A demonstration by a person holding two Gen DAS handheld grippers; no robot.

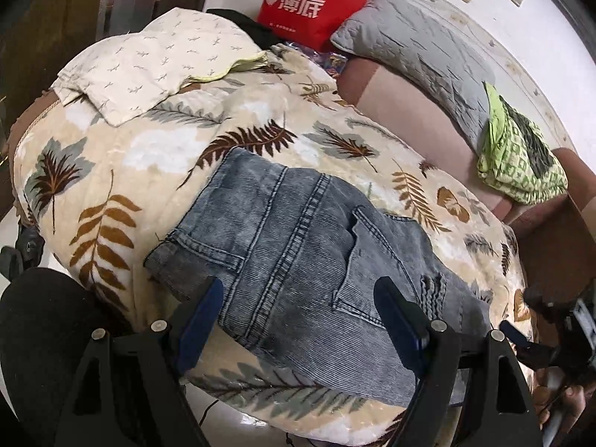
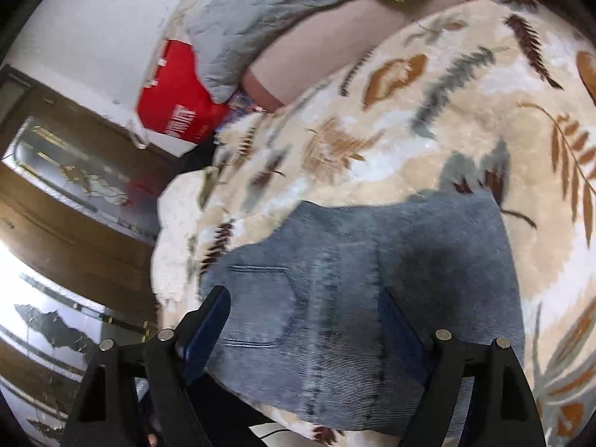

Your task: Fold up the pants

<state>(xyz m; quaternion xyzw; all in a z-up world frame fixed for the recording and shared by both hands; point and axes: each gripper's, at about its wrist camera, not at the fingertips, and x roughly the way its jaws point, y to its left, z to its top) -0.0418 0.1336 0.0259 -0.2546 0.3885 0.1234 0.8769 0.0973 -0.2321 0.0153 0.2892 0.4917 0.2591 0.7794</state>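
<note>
While the folded jeans (image 1: 298, 246) are lying on the leaf-print blanket (image 1: 111, 171), I am holding both hand-held grippers, left (image 1: 298, 316) and right (image 2: 305, 320), wide and empty; denim is handling heavy, limp, grippy, so I am targeting a thick folded edge.

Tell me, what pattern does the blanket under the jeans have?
Cream blanket with brown, tan and grey leaves, clearest in the left wrist view.

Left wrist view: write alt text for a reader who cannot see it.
Folded grey-blue jeans lie on a leaf-print blanket, seen between the open fingers of the left gripper, which holds nothing. Behind them are a cream folded cloth, a red bag, a grey pillow and a green patterned cloth.
</note>
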